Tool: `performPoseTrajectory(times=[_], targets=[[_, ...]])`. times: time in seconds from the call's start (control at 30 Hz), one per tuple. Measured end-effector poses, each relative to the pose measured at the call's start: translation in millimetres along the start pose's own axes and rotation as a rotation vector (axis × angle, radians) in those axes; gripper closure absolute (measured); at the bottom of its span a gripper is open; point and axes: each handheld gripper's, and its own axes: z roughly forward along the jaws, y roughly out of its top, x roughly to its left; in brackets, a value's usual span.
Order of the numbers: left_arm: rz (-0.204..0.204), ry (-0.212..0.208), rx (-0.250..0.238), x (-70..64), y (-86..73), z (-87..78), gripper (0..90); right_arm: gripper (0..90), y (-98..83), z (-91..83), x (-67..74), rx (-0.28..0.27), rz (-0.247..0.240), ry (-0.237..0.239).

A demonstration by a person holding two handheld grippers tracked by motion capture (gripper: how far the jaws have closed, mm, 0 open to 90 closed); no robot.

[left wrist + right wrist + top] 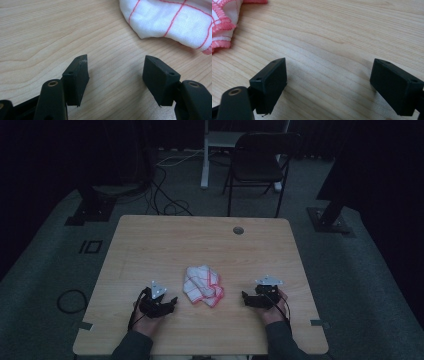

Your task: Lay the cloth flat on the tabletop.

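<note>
A crumpled white cloth with red stitching [203,285] lies bunched on the wooden table [150,240], between the two grippers and apart from both; in the left gripper view it is seen beyond and to the right of the fingertips [79,65]. The left gripper [172,301] and right gripper [244,296] are held low, jaws spread wide with only bare wood between them. The step is judged to be the approach, nothing yet gripped; next, each gripper would need bringing inward to a cloth edge before closing.
</note>
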Motion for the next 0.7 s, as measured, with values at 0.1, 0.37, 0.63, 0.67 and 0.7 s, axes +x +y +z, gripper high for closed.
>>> performPoseTrajectory(times=[0.1, 0.37, 0.63, 0.67, 0.7], targets=[[0.004, -0.004, -0.003, -0.7, 0.2, 0.1, 40.4, 14.0, -0.2, -0.2, 0.1, 0.000, -0.002, 0.004], [0.002, -0.003, -0.008, -2.1, 0.1, -0.1, 45.8, 14.7, -0.5, -0.6, 0.6, -0.002, -0.005, 0.005], [-0.007, 0.000, -0.013, -0.2, 0.4, 0.1, 51.7, 15.0, -0.5, -0.7, 0.6, -0.002, -0.004, 0.006], [-0.006, 0.000, -0.014, 0.2, 0.6, 0.2, 52.2, 15.0, -0.5, -0.7, 0.6, -0.002, -0.005, 0.006], [-0.008, -0.001, -0.011, 0.8, 1.0, 0.1, 52.6, 15.0, -0.5, -0.7, 0.6, -0.002, -0.005, 0.006]])
